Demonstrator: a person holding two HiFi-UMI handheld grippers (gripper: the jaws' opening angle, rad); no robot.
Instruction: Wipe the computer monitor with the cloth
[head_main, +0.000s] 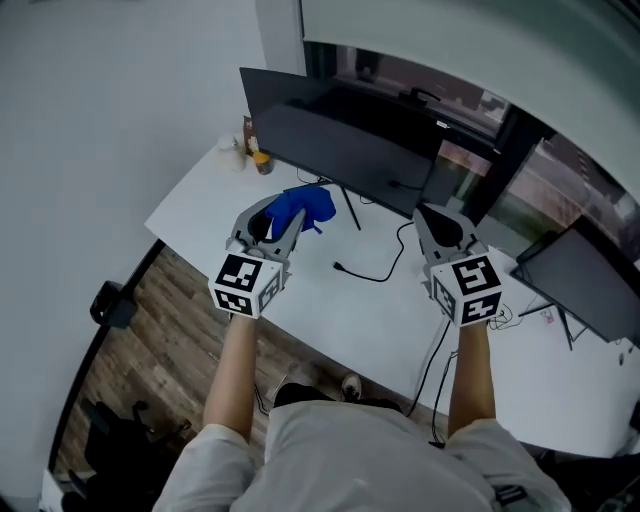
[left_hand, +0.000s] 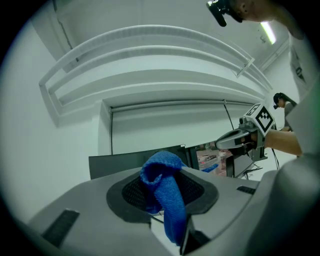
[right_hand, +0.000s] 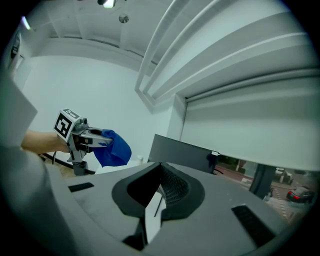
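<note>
The black computer monitor (head_main: 340, 140) stands at the back of the white desk (head_main: 330, 300), its screen dark. My left gripper (head_main: 285, 225) is shut on a blue cloth (head_main: 305, 207), which it holds above the desk just in front of the monitor's left half. In the left gripper view the cloth (left_hand: 167, 192) bunches up between the jaws, with the monitor (left_hand: 130, 162) behind it. My right gripper (head_main: 435, 222) is level with it further right, shut and holding nothing, its jaws pointing at the monitor (right_hand: 182, 152). The right gripper view also shows the cloth (right_hand: 114, 148).
A black cable (head_main: 375, 270) trails across the desk from the monitor stand (head_main: 350, 210). Small bottles (head_main: 255, 152) sit at the desk's back left corner. A second dark monitor (head_main: 585, 285) stands on the right. A window (head_main: 470, 130) lies behind, wooden floor (head_main: 150, 340) on the left.
</note>
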